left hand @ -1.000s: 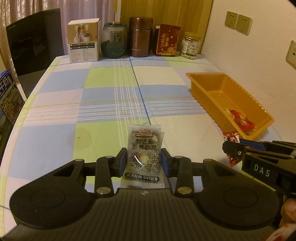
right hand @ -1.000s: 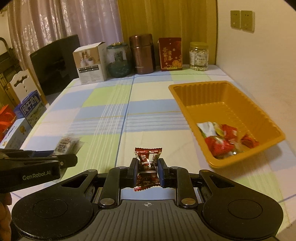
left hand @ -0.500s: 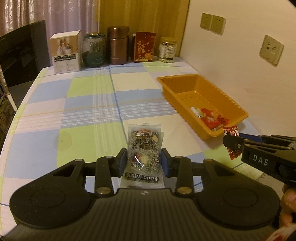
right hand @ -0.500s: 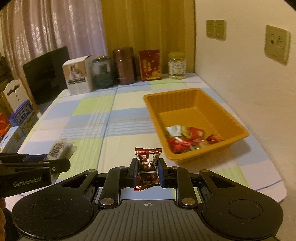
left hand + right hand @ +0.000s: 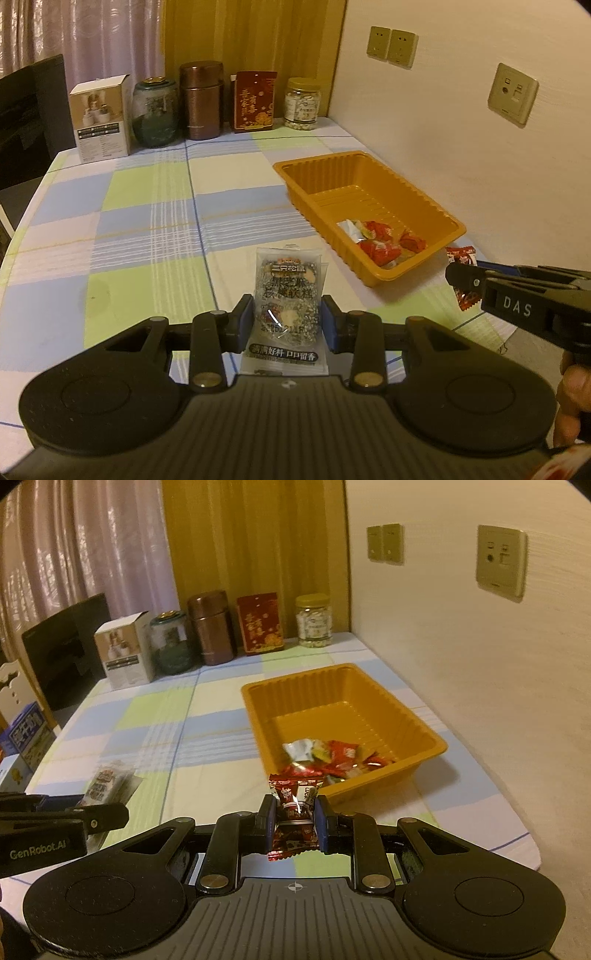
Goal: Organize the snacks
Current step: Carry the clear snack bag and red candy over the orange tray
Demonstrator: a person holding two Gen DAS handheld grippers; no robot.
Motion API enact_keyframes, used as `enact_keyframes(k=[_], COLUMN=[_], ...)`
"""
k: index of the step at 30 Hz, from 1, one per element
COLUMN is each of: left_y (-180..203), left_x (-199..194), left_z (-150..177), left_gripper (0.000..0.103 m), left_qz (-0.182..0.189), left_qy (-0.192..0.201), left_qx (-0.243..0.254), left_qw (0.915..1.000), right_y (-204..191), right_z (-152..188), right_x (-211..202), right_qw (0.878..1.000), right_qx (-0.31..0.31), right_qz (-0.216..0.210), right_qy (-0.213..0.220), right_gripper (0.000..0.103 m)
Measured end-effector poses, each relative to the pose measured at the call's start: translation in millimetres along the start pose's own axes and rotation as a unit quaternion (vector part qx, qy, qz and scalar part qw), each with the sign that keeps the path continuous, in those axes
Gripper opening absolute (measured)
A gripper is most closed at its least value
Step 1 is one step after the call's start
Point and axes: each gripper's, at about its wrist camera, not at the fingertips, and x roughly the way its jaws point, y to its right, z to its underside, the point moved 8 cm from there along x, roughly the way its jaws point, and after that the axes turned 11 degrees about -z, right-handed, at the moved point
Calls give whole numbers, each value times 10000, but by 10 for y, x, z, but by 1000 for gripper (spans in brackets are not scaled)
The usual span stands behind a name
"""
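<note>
My left gripper (image 5: 287,314) is shut on a clear packet of dark nut cake (image 5: 288,295), held above the checked tablecloth. My right gripper (image 5: 294,809) is shut on a red-brown wrapped candy (image 5: 295,805), held just in front of the near rim of the orange tray (image 5: 413,720). The tray holds several red, green and silver wrapped candies (image 5: 332,755) at its near end. In the left wrist view the tray (image 5: 314,184) is ahead to the right, and the right gripper (image 5: 461,280) with its candy (image 5: 461,256) is beside the tray's near corner. The left gripper (image 5: 110,814) shows low left in the right wrist view.
A white box (image 5: 101,118), a green jar (image 5: 154,110), a brown canister (image 5: 201,99), a red box (image 5: 254,101) and a clear jar (image 5: 302,105) line the table's far edge. A wall (image 5: 480,147) runs along the right. A dark chair (image 5: 33,110) stands at the left.
Both grippers have swung right and nearer to the orange tray, each still holding its snack. The tray now lies closer to the middle of both views.
</note>
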Motion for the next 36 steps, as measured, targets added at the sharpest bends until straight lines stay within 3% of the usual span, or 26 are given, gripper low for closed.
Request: enact_keyframes(k=[36], left_y=[792], left_x=[269], left_z=[-340], left_gripper=[34], left_qz=[501], left_qy=[85], left_qx=[522], left_qw=[9973], right_y=[731], right_z=[-195], right_x=[-9], right_qw=[9982], right_qx=[400], right_qz=[412], right_qy=[158], right_gripper=[23])
